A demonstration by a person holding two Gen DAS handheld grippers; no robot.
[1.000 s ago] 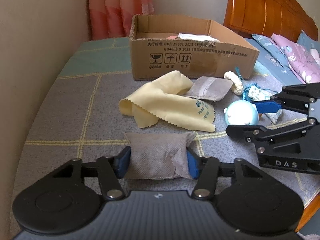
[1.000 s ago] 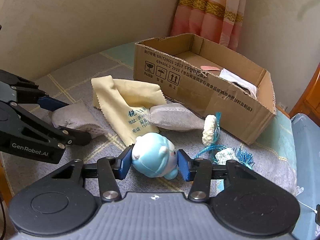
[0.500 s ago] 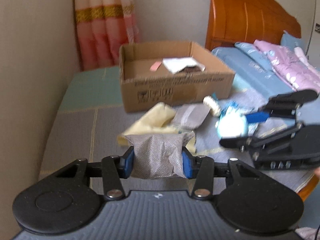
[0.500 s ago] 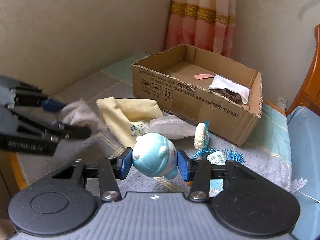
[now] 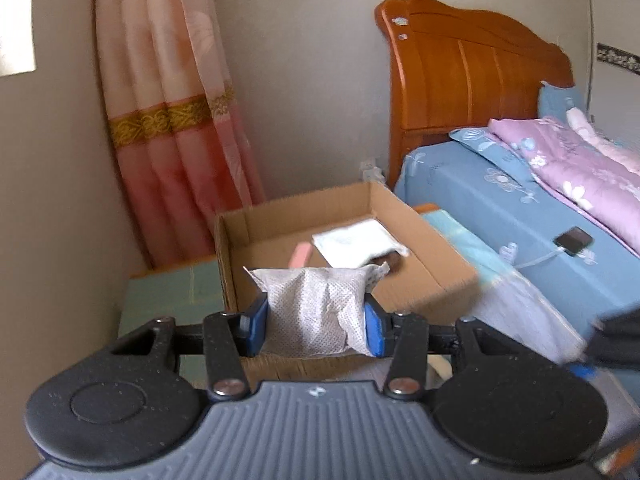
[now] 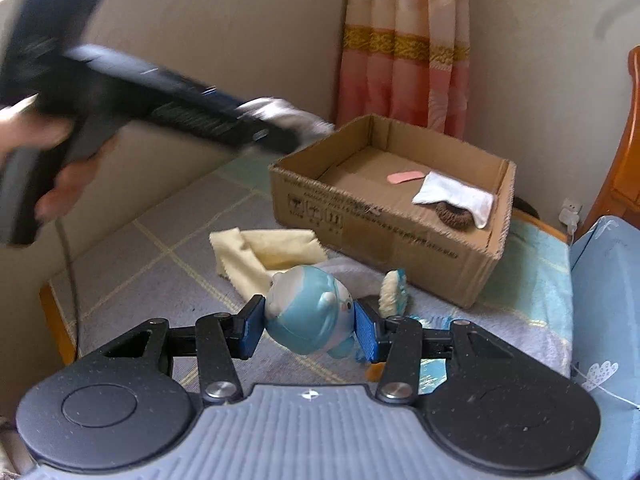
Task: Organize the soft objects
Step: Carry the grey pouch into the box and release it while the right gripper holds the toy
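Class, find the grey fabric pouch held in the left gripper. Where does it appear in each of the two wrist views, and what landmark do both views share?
Left wrist view: the grey fabric pouch sits low at centre, pinched between the left gripper pads, in front of the cardboard box.
Right wrist view: the pouch is a blurred grey shape at upper centre, just left of the box.
Shared landmark: the cardboard box.

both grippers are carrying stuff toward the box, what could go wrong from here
1. The grey pouch is soft and held by its middle in the left gripper; it could slip before clearing the cardboard box wall.
2. The blue toy is rounded, so the right gripper might lose it.
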